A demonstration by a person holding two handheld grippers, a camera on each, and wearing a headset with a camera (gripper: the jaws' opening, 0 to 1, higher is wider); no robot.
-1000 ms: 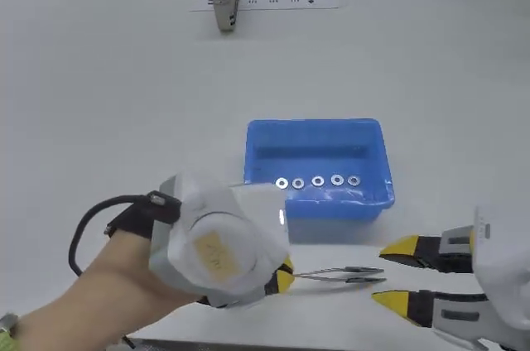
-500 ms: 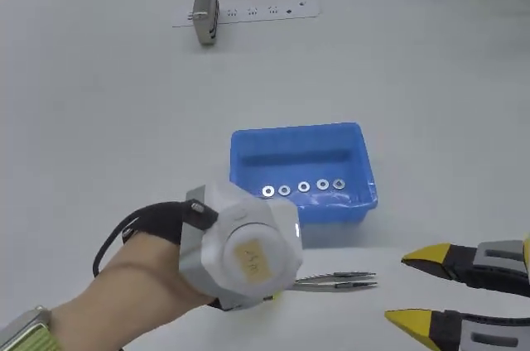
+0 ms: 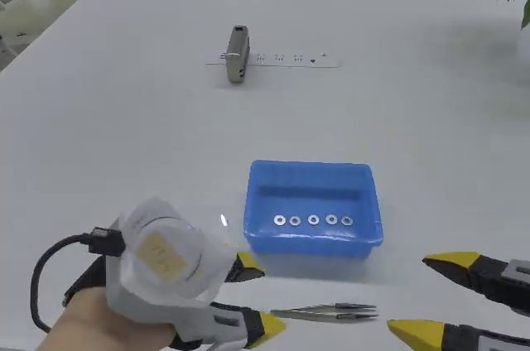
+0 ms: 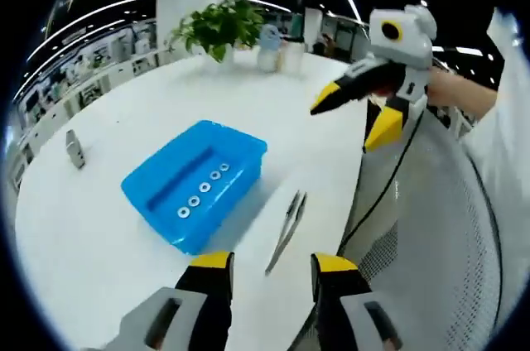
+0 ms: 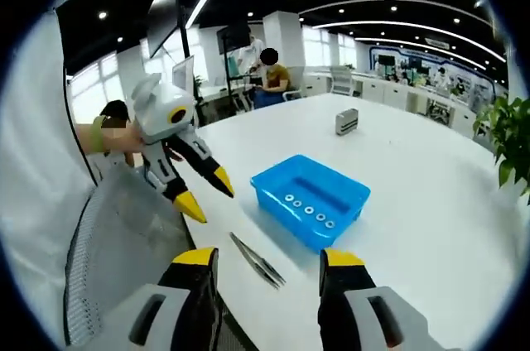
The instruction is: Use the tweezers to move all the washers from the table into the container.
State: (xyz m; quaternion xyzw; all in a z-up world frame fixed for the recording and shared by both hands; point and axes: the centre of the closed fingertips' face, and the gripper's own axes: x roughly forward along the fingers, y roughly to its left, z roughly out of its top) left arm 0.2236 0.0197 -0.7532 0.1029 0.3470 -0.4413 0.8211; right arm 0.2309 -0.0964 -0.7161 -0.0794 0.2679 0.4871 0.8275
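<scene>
Beneath everything, surface (image 3: 124,119): white and broad, and it carries all I can see from here.
Container (image 3: 310,167): a blue, shallow, rectangular container that sits on the surface toward my near edge, roughly centred in the head view. It stands upright and apart from both grippers.
Left gripper (image 3: 265,295): low on the left of the head view, in a hand. I read its yellow-tipped fingers as spread apart with nothing between them. Its own view looks past the fingers at the tweezers and the container beyond.
Right gripper (image 3: 412,295): low on the right of the head view. Its fingers are also parted and hold nothing, and its own view has the tweezers just ahead of the tips.
Power strip (image 3: 281,59): white, lying flat at the far side of the surface, well apart from the container.
Plug block (image 3: 238,54): grey, standing on the left end of the power strip.
Tweezers (image 3: 325,312): metal, lying flat on the surface between the two grippers, just in front of the container's near wall. I see them touching neither gripper.
Washers (image 3: 313,219): I count five small metal rings in a neat row on the container floor, close to its near wall.
</scene>
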